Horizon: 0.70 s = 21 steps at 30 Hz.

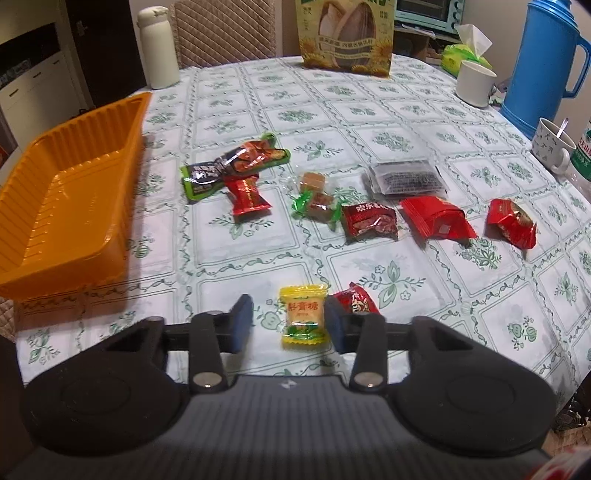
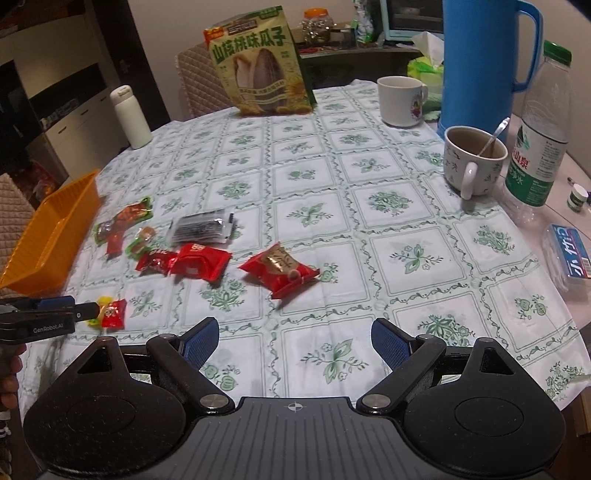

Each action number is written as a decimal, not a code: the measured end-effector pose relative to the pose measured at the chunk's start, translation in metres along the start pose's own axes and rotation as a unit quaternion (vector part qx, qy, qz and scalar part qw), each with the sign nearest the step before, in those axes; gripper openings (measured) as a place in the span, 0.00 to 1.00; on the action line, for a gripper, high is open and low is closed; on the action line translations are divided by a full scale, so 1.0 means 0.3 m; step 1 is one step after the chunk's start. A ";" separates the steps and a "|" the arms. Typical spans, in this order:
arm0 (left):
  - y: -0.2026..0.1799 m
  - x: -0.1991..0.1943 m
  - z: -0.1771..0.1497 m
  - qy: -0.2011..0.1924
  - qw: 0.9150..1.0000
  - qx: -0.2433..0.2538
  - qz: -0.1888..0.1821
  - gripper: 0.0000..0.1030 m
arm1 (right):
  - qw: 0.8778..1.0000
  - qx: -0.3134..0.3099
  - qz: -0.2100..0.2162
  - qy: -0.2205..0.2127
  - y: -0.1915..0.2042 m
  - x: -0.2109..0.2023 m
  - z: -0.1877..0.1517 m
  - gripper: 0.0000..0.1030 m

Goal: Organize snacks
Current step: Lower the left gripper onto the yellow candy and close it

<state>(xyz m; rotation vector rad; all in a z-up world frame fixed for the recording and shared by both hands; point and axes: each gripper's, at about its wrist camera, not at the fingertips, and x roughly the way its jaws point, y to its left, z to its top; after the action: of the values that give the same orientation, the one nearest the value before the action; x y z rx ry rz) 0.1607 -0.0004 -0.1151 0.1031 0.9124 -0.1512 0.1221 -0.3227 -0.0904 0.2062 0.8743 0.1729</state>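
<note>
A home dining room: patterned tablecloth, mugs, blue thermos, toaster oven behind.

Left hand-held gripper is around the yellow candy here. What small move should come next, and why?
Probably finish closing on the yellow candy. The left hand-held gripper has it between its pads: the right pad is at the wrapper's edge, but a gap still shows on the left. The small red candy lies just beside it, so a straight squeeze, then a lift toward the orange tray, seems right.
</note>
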 end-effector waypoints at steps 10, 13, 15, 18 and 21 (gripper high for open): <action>-0.012 0.034 -0.007 0.015 1.000 0.009 -0.015 0.23 | 1.000 0.007 -0.001 0.002 -0.015 0.021 0.016 0.87; -0.011 0.036 -0.005 0.013 1.000 0.009 -0.016 0.21 | 1.000 0.009 0.002 0.002 -0.020 0.032 0.027 0.87; -0.010 0.035 -0.005 0.011 1.000 0.011 -0.017 0.19 | 1.000 0.006 0.005 0.002 -0.022 0.039 0.033 0.87; -0.009 0.027 -0.006 0.008 1.000 0.012 -0.016 0.18 | 1.000 -0.004 0.010 0.000 -0.023 0.050 0.039 0.87; -0.004 0.009 -0.009 0.004 1.000 0.007 -0.008 0.18 | 1.000 -0.023 0.018 -0.006 -0.020 0.066 0.042 0.87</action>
<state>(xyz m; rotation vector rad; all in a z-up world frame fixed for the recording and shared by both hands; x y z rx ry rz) 0.1602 -0.0013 -0.1189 0.1094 0.9203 -0.1717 0.1447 -0.3251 -0.0988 0.1797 0.8546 0.2240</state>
